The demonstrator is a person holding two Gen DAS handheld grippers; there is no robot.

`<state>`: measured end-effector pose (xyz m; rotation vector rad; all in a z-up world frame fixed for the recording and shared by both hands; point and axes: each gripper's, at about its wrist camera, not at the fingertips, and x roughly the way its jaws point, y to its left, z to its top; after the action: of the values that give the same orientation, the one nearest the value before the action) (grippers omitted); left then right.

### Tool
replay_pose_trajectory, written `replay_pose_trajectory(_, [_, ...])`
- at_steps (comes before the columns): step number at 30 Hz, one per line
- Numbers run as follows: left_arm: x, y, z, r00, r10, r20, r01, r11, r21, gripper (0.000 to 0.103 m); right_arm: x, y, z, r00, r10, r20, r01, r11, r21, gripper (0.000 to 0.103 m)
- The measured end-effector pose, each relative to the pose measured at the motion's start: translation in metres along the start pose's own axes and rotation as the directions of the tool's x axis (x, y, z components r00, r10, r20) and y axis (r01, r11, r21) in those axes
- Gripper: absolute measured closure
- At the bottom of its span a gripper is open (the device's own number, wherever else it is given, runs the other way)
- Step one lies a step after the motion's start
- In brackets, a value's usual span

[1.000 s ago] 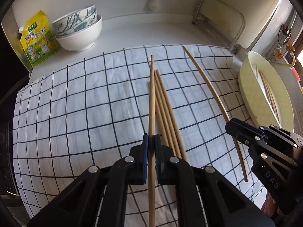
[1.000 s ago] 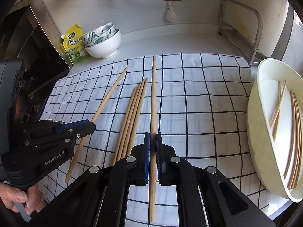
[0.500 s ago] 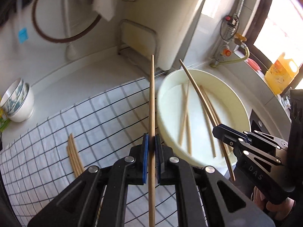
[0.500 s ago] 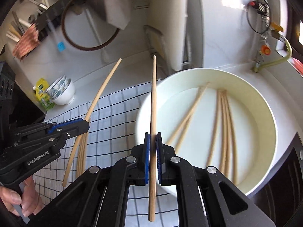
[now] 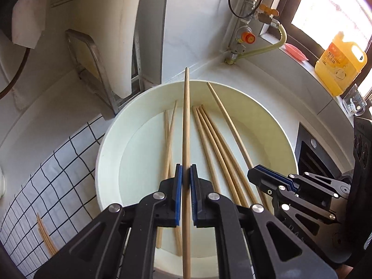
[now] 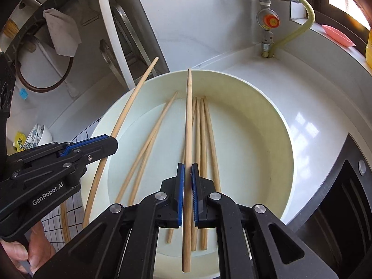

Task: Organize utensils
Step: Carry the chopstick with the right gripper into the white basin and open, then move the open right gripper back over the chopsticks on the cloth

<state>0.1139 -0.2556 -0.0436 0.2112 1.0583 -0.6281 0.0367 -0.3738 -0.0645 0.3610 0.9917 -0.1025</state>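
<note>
Your left gripper [image 5: 186, 179] and right gripper [image 6: 187, 176] each pinch a light, stiff, slippery chopstick [image 5: 186, 127] mid-shaft over the basin [image 5: 274, 121]; grip there.

Left claw [image 5: 186, 176] and right claw [image 6: 187, 174] clamped (seemingly angled downward).

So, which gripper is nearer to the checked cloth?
Left. The left gripper holds its chopstick over the basin's side next to the cloth. The right gripper holds another chopstick over the basin's middle, farther from the cloth.
</note>
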Motion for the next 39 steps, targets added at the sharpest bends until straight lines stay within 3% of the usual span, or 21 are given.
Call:
replay_pose_trajectory(9, [0.029,0.003,0.002,0.997,0.026,-0.068,-0.026,1.0,0.001,0.095,0.016,-0.011,0.002,1.0,0.006,-0.025,-0.004,0.999,0.042,0.096])
replay_pose_trajectory(10, [0.029,0.004,0.002,0.997,0.028,-0.069,-0.029,1.0,-0.007,0.094,0.015,-0.012,0.002,1.0,0.003,-0.021,-0.002,0.999,0.049,0.093])
replay_pose_trajectory(13, [0.025,0.01,0.001,0.997,0.037,-0.063,-0.038,0.999,-0.025,0.076,0.012,-0.013,0.001,1.0,-0.005,-0.011,0.005,0.999,0.052,0.09])
replay_pose_trajectory(15, [0.021,0.011,0.0,0.997,0.051,-0.052,-0.053,0.998,-0.031,0.059,0.009,-0.013,0.0,1.0,0.001,-0.007,-0.001,0.999,0.052,0.09])
replay_pose_trajectory(17, [0.014,0.015,-0.002,0.998,0.058,-0.038,-0.059,0.997,-0.041,0.054,0.007,-0.012,-0.002,1.0,0.001,-0.006,0.0,0.999,0.048,0.09])
replay_pose_trajectory(27, [-0.014,0.032,-0.02,0.996,0.088,-0.02,-0.089,0.993,-0.083,0.054,-0.005,0.004,-0.008,1.0,0.014,-0.005,-0.014,1.0,0.019,0.09])
replay_pose_trajectory(39, [-0.063,0.065,-0.066,0.99,0.138,0.006,-0.136,0.979,-0.154,0.052,-0.025,0.049,-0.028,0.999,0.039,-0.012,-0.04,0.998,-0.053,0.087])
